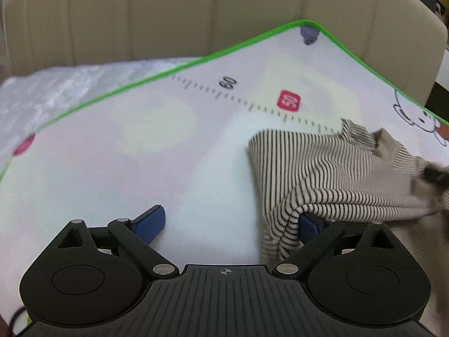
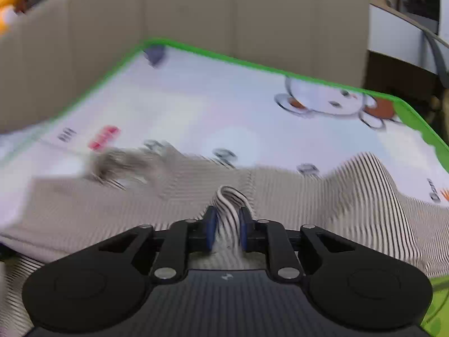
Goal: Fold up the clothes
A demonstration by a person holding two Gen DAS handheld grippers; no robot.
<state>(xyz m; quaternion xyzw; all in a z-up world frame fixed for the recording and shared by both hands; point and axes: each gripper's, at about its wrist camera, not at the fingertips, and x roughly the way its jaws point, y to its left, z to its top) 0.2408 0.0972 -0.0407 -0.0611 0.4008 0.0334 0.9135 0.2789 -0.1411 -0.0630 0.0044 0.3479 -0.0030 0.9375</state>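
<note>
Lay on a green-edged mat (image 1: 157,140), bare and roomy toward its left edge. Left claw (image 1: 230,224) gaped wide, gripping nothing, its right-hand pad tucked under the striped garment (image 1: 331,174). Garment (image 2: 364,196) spread over the mat's right part. Right claw (image 2: 227,230) pinched narrow on a striped fold, seemingly lifted, though blurred.
</note>
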